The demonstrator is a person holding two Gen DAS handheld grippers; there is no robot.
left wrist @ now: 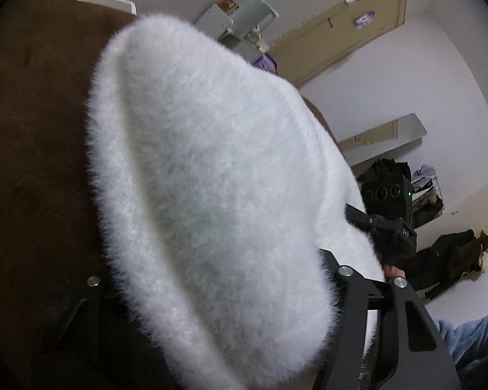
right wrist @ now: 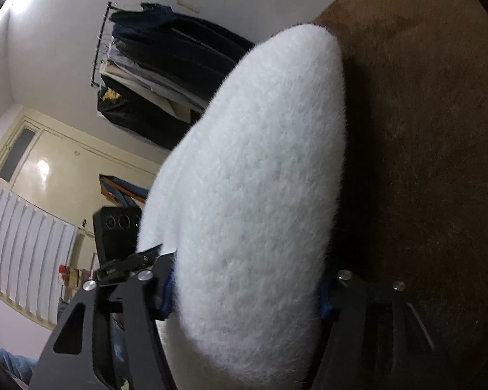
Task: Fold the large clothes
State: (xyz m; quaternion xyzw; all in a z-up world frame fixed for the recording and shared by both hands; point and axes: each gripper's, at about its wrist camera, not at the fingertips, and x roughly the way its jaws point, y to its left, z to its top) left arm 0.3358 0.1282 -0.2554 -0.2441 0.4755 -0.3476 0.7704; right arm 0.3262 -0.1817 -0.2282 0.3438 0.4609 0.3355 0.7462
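A fluffy white garment [left wrist: 211, 178] fills the middle of the left wrist view and hangs between the two black fingers of my left gripper [left wrist: 218, 292], which is shut on it. The same white garment [right wrist: 260, 195] fills the right wrist view, clamped between the fingers of my right gripper [right wrist: 244, 292]. Both grippers hold the folded garment above a brown surface [left wrist: 32, 130], which also shows in the right wrist view [right wrist: 423, 130]. The right gripper [left wrist: 380, 227] shows in the left wrist view at the garment's far edge. The garment hides the fingertips.
A rack of dark hanging clothes [right wrist: 166, 65] stands by the white wall. A yellowish door [right wrist: 48, 169] and white radiator [right wrist: 22, 243] are at left. Another door [left wrist: 348, 22], a shelf [left wrist: 237, 22] and a pile of dark clothes [left wrist: 445, 253] lie beyond the garment.
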